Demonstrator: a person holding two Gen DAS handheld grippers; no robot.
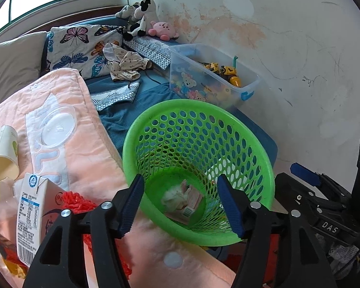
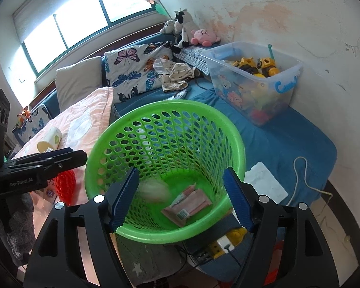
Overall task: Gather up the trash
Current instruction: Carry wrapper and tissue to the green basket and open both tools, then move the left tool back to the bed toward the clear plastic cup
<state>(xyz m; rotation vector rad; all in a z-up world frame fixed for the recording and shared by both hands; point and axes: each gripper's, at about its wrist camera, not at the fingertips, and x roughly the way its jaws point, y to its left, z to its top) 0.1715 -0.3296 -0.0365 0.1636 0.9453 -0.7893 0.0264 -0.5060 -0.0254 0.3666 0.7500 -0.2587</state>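
At the far left of the left wrist view a paper cup [image 1: 4,153] is seen lying on its side on a pink quilt [image 1: 84,148], its open mouth turned toward the camera. Just right of it a clear plastic lid [image 1: 58,126] lies flat on the same quilt. Nearer, at the left edge, a milk carton [image 1: 32,216] is seen tilted, with a piece of red mesh [image 1: 78,202] just beside it.

To the right of the quilt a green perforated basket [image 1: 259,148] is set on the blue bed cover [image 1: 122,124], tipped so that its mouth faces the cameras. On its bottom a crumpled white wad [image 1: 174,199] and a pink wrapper [image 1: 192,202] are seen, touching each other.

The left gripper [image 1: 180,206] is held over the near rim of the basket. Its jaws stand about halfway apart and nothing is gripped between them. The right gripper [image 2: 181,198] is held likewise over the basket mouth, its jaws parted somewhat wider and empty.

Farther right a white sheet [image 2: 266,183] is seen lying on the bed cover just beside the basket, and a white cord [image 2: 300,175] is seen near it. Against the far wall a clear toy bin [image 2: 285,88] is seen.
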